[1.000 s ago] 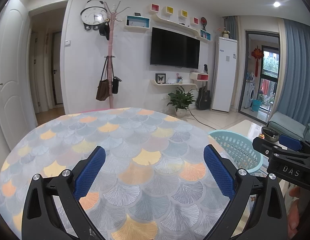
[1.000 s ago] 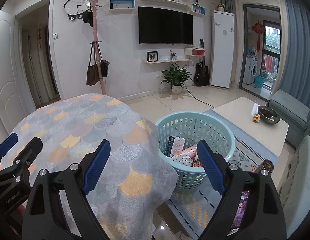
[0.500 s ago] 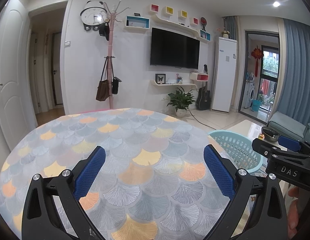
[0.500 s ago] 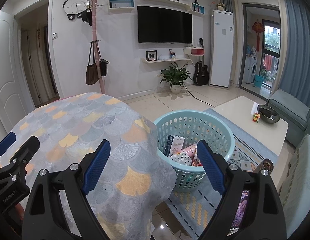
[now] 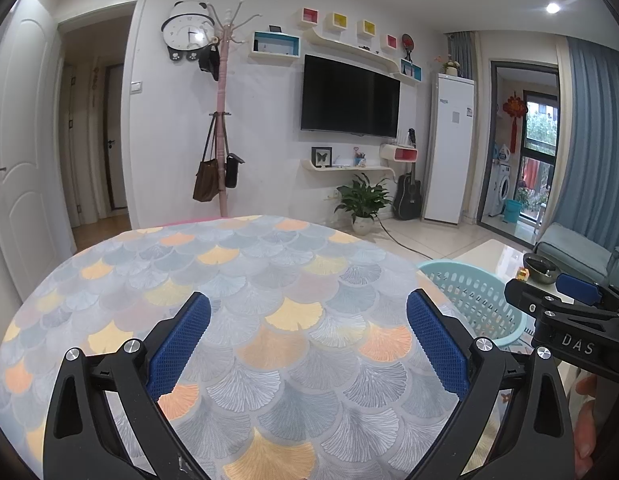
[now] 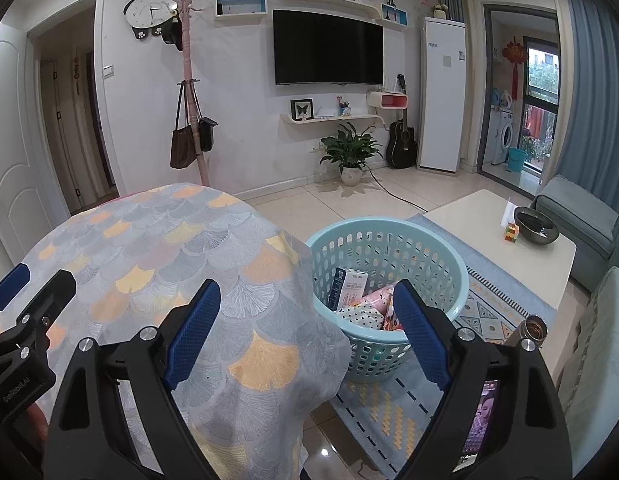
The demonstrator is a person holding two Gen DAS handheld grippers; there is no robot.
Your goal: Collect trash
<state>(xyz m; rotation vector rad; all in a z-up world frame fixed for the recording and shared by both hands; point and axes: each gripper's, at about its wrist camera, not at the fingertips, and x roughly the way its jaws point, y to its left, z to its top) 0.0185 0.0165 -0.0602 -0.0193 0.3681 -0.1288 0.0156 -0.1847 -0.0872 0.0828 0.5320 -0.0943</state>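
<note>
Blue-padded jaws of the left gripper [image 5: 307, 344] and right gripper [image 6: 305, 328] are held wide apart, empty, above the tablecloth [image 6: 181, 256]. Beyond the table's right edge, trash [image 6: 363, 306] is seen inside the teal basket [image 6: 449, 276]. Draped cloth could be snagged.

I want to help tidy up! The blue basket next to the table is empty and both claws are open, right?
Not quite. The blue basket beside the table is not empty: the right wrist view shows a box and some wrappers inside it. The rest is right: the left claw and the right claw are both open, holding nothing.
</note>
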